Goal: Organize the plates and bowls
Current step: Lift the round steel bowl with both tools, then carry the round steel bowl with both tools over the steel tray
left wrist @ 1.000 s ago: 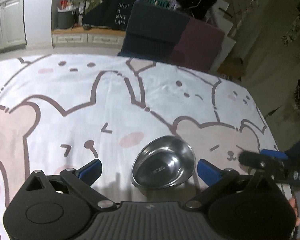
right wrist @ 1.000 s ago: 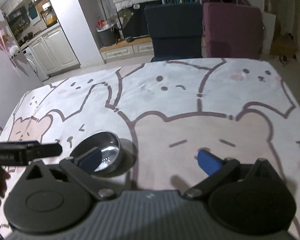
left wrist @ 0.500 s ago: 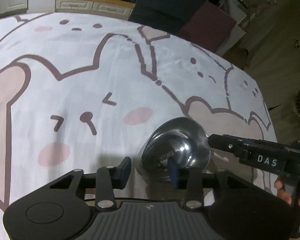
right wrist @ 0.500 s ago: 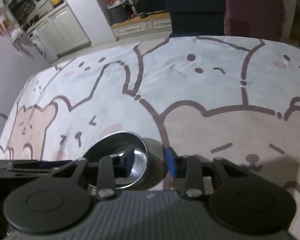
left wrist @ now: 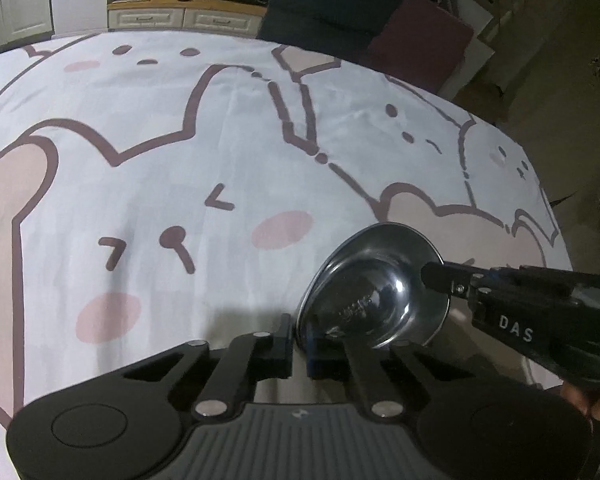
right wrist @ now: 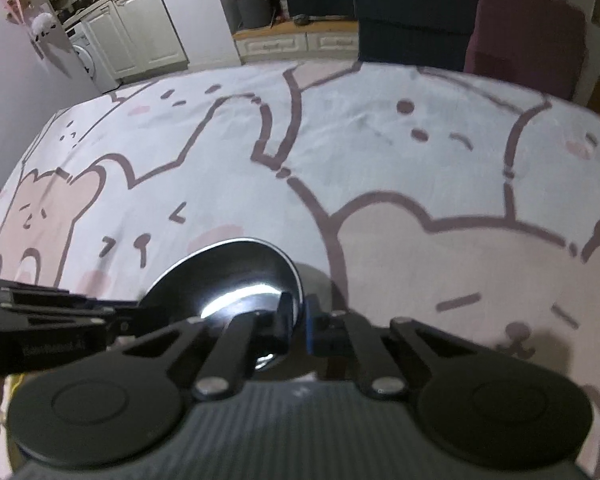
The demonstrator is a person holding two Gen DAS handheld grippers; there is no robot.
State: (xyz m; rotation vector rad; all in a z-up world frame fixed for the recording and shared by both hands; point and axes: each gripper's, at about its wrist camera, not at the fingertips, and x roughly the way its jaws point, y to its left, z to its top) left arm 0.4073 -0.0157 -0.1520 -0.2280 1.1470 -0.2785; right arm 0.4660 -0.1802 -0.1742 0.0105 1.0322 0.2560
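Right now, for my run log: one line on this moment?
left gripper: shut on bowl rim | right gripper: shut on opposite rim | bowl on tablecloth

Bowl (right wrist: 228,276): near rim hidden behind right tool (right wrist: 298,324). Lettering on left tool (right wrist: 52,348): blurred, unreadable. Hand (left wrist: 596,404): cut off by edge.

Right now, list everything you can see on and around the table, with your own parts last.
bowl: one, shiny steel, near edge of the table, rim pinched on two sides.
tablecloth: one, white with pink and brown cartoon bears, covering the table.
chairs: two, one dark navy, one maroon, at the far side.
cabinets: white, in the kitchen behind.
bin: one, grey, on the far floor.
left gripper: black with blue pads, just closed on the bowl's near rim.
right gripper: black with blue pads, just closed on the opposite rim.
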